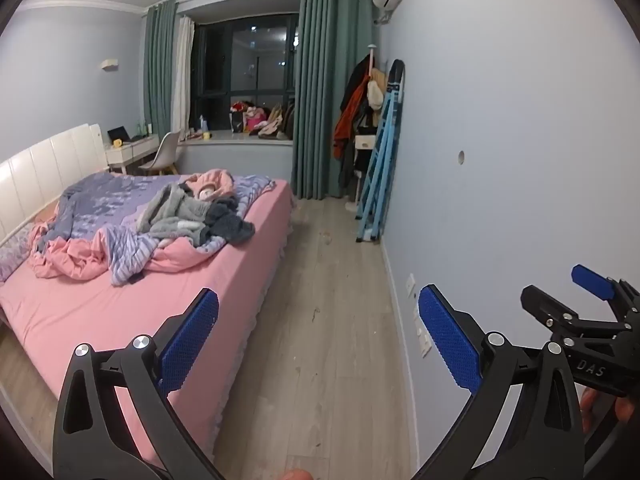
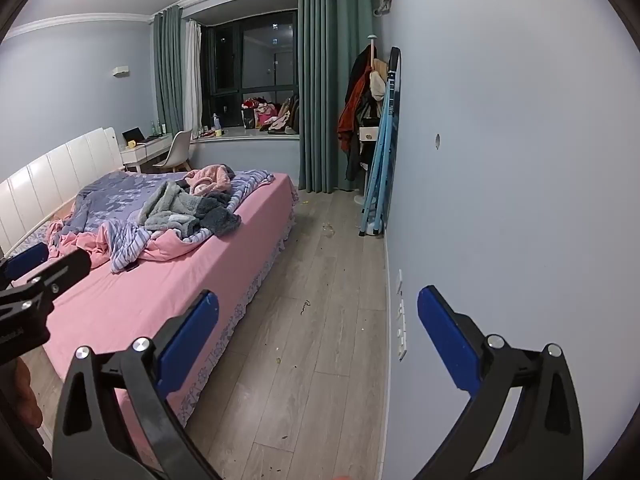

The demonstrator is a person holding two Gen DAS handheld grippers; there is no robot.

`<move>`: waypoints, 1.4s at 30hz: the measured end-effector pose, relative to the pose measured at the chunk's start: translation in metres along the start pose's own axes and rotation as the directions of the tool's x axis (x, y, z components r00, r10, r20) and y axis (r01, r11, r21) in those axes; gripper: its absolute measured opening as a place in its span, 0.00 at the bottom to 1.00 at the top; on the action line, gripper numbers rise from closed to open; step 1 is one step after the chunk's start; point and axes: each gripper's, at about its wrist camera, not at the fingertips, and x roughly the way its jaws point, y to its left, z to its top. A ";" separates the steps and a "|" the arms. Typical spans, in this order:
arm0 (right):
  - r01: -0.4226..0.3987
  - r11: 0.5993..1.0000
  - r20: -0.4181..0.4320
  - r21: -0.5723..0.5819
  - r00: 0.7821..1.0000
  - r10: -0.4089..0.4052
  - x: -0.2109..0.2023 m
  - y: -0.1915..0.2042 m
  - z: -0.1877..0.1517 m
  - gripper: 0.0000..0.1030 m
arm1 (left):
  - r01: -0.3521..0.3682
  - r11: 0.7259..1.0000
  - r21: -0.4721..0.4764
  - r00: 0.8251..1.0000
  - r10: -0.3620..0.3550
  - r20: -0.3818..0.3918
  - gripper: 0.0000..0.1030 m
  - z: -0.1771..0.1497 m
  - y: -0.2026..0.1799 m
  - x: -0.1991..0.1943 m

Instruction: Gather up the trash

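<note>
The only writing that can be read is "DAS", in pale letters on the black body of the right gripper (image 1: 560,300) where it shows at the right edge of the left wrist view. The left gripper (image 1: 318,340) stands wide, its blue pads far apart with nothing between them but bare wooden floor (image 1: 320,360), and it touches nothing. The right gripper is just as wide in its own view, its jaws empty and clear of everything. Ahead of the right gripper and a little left of its midline, a small dark curled scrap (image 2: 306,306) lies on the boards, near the skirt of the bed (image 2: 168,292). Closer to its jaws are a few tiny yellowish crumbs (image 2: 277,359), and farther ahead, toward the green curtain (image 2: 324,80), a pale smear of litter (image 2: 329,229) sits on the floor. Left of both grippers the pink bed carries a rumpled quilt (image 1: 112,216) and grey clothes (image 1: 188,212). To the right runs the blue wall (image 2: 520,160), with a folded blue rack (image 2: 380,168) leaning on it ahead of the grippers.
</note>
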 end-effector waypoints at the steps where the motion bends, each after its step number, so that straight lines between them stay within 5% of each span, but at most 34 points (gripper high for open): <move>1: 0.001 1.000 -0.001 0.002 1.000 -0.001 0.000 0.000 0.000 0.93 | -0.002 1.000 0.004 1.000 0.002 0.001 0.94 0.000 0.000 0.000; 28: -0.014 1.000 -0.031 0.007 0.999 0.014 0.019 0.033 0.008 0.93 | -0.028 0.999 0.021 0.997 0.030 -0.071 0.94 -0.007 0.057 0.028; 42: 0.039 0.999 -0.035 0.031 0.999 -0.038 0.017 0.036 0.005 0.93 | 0.015 0.999 0.037 0.998 -0.012 -0.068 0.94 0.005 0.047 0.045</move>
